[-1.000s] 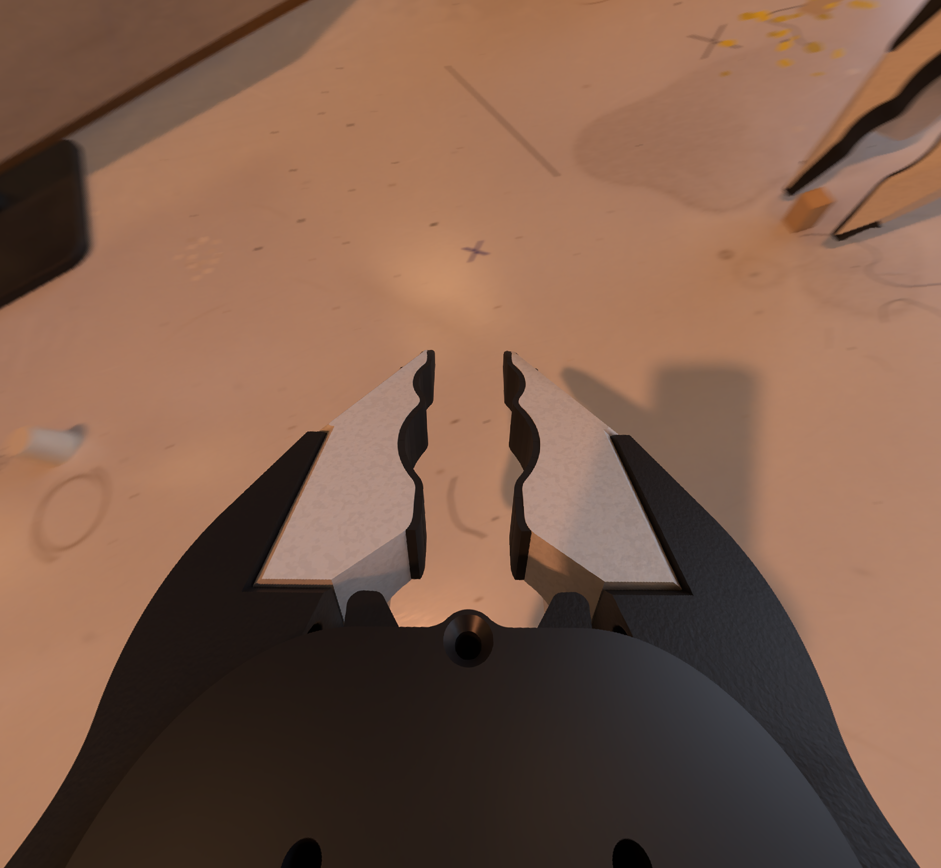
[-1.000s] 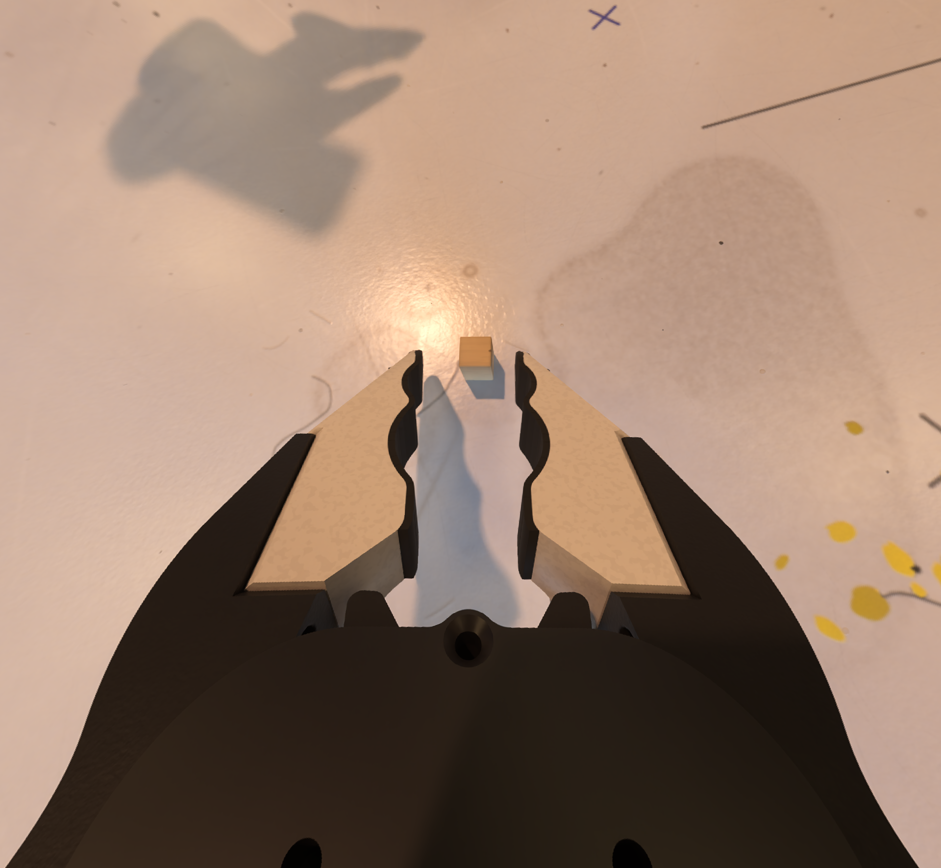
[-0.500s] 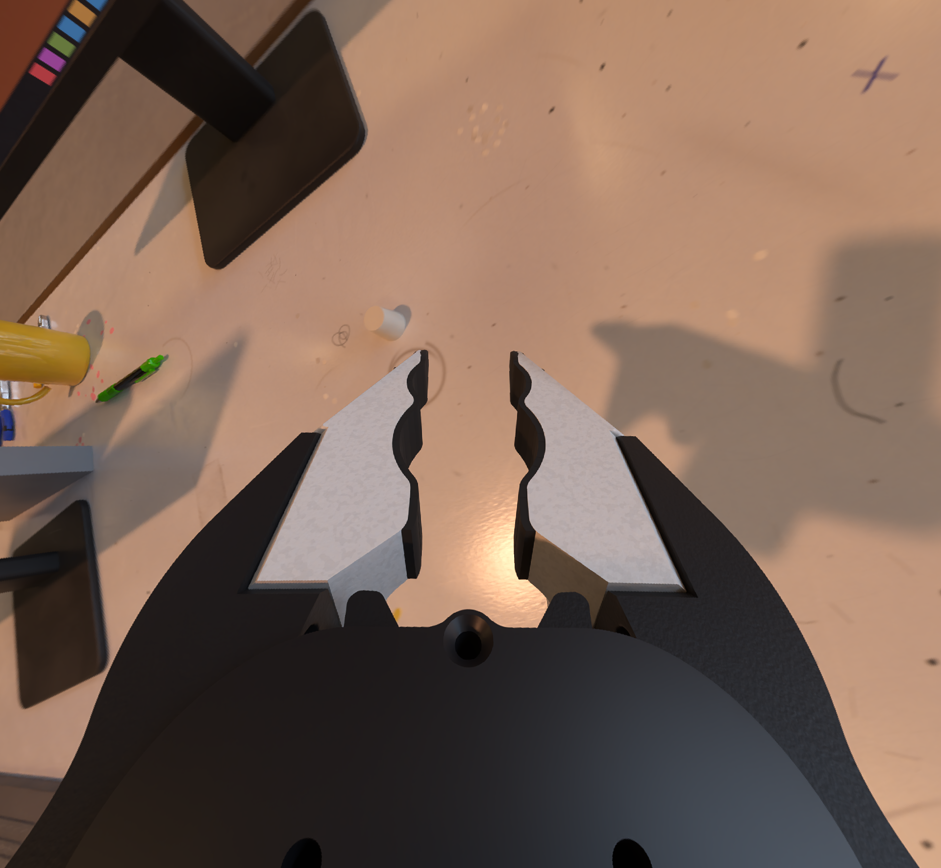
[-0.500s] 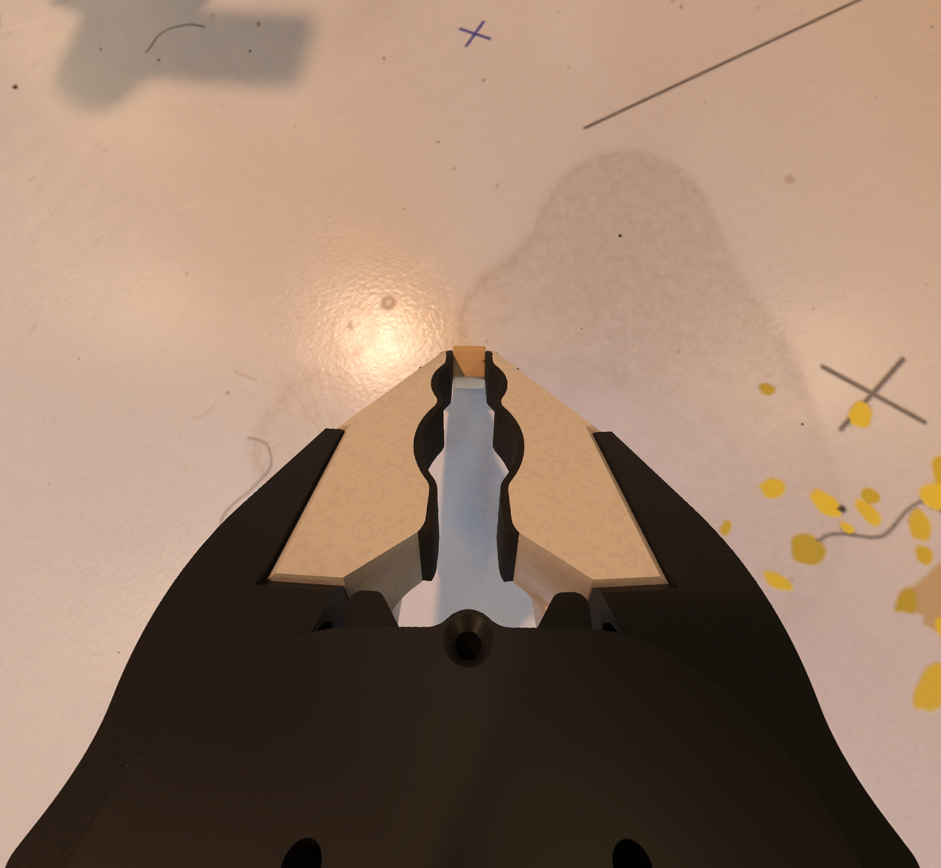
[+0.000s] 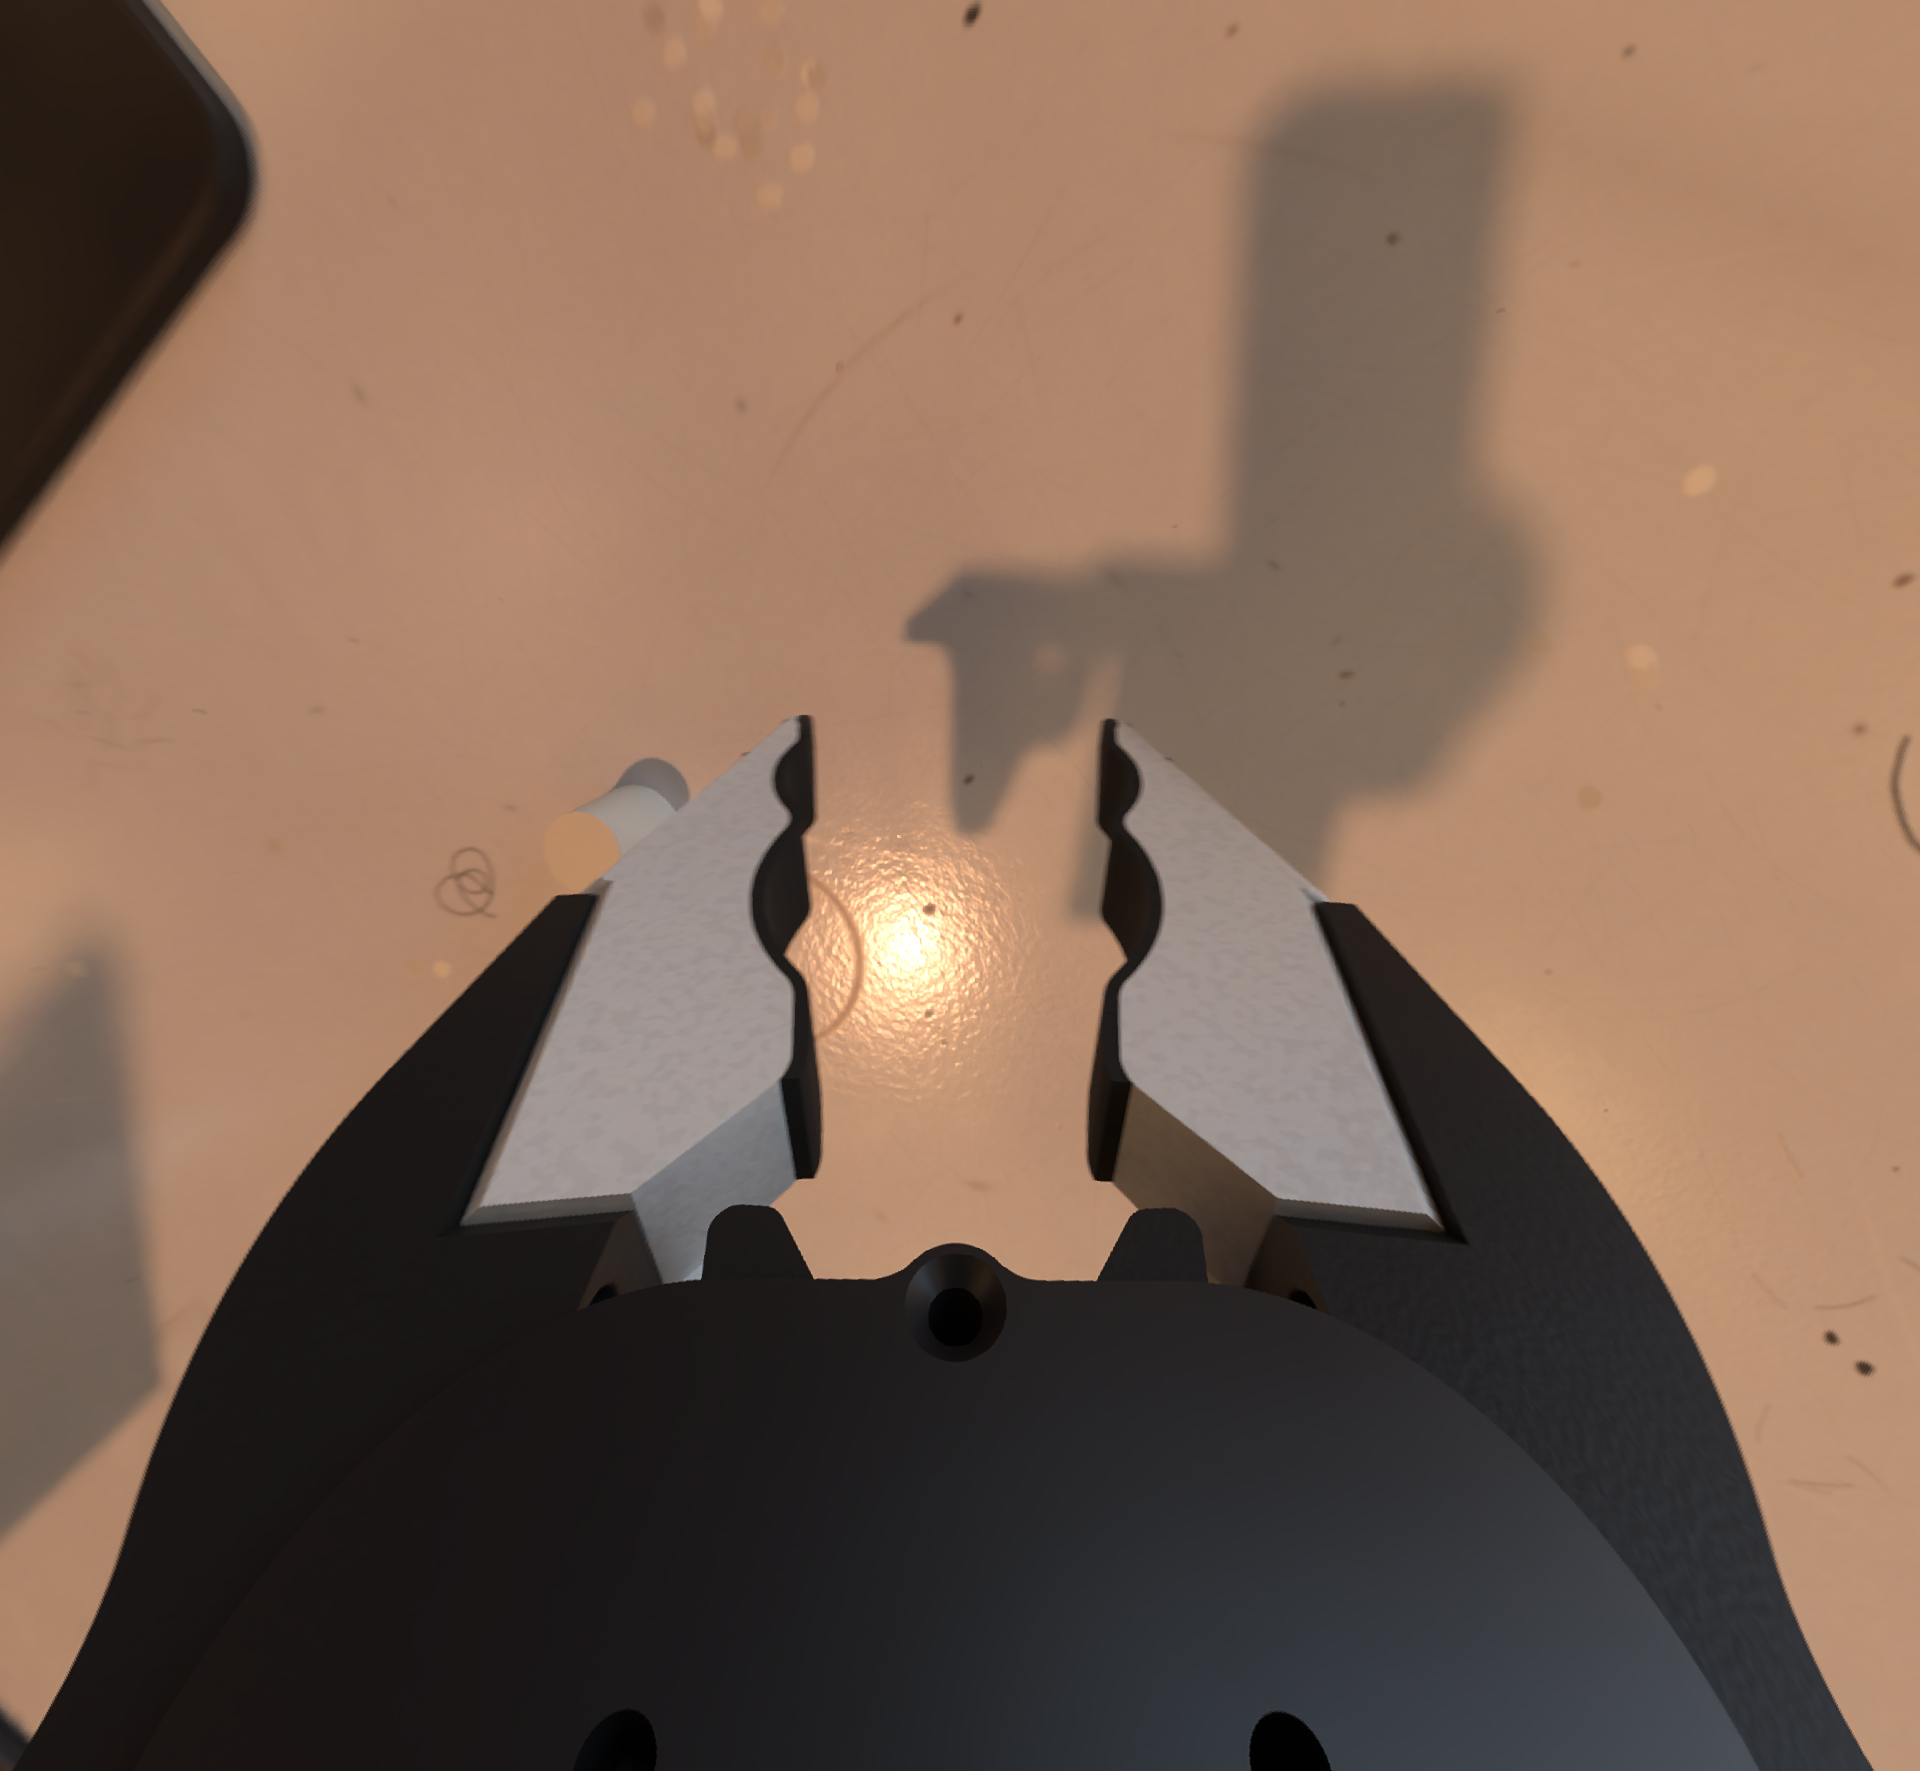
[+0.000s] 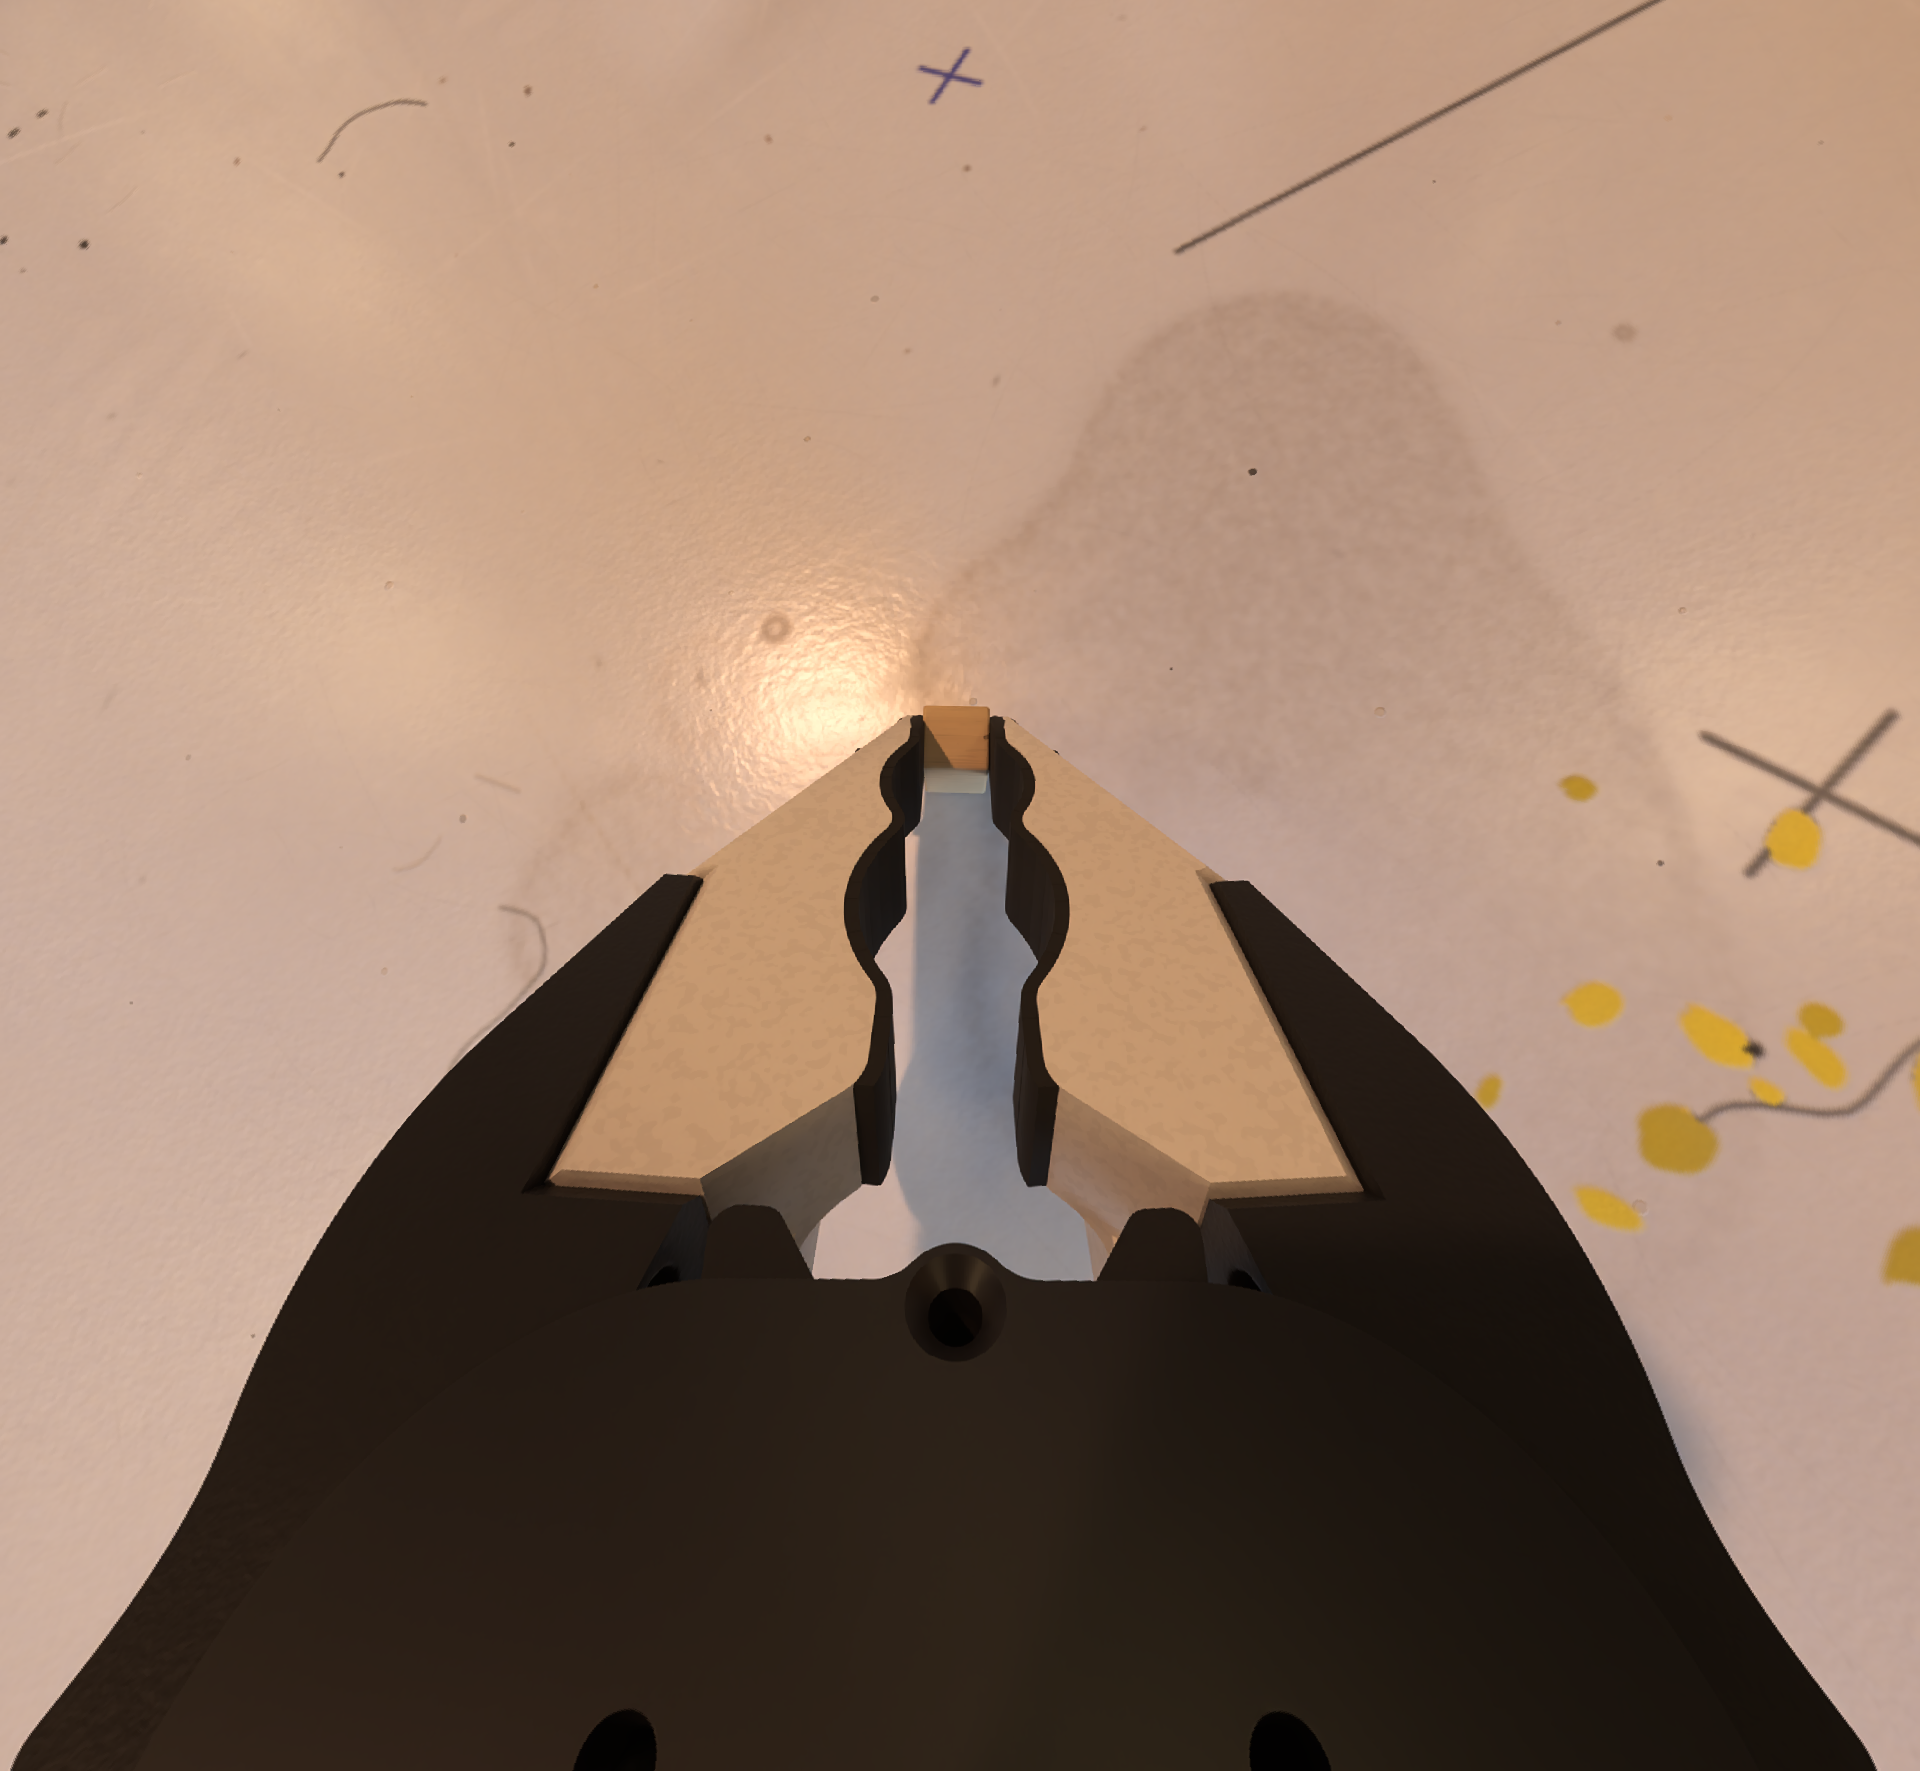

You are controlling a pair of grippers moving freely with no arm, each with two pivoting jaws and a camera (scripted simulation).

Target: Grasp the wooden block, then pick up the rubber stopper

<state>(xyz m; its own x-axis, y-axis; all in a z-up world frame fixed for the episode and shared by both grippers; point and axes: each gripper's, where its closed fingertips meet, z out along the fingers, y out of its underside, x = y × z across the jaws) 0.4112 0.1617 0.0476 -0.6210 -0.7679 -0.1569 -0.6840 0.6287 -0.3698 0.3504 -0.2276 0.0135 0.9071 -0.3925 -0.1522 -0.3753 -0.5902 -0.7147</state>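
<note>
In the right wrist view, my right gripper [image 6: 956, 734] is shut on the small wooden block [image 6: 956, 739], pinched between the fingertips above the pale table [image 6: 520, 474]. In the left wrist view, my left gripper [image 5: 956, 734] is open and empty, close above the table [image 5: 520, 474]. The rubber stopper [image 5: 608, 833], a short pale cylinder, lies on its side just left of the left finger [image 5: 675, 942], outside the jaws and partly hidden by it.
A black flat base [image 5: 94, 215] sits at the upper left of the left wrist view. A grey shadow falls ahead of the left gripper. In the right wrist view the table bears pen marks, a grey stain and yellow paint spots [image 6: 1714, 1046] at right.
My left gripper has come lower and closer to the stopper and opened wider; the stopper now lies beside its left finger. My right gripper stays shut on the block and has shifted slightly.
</note>
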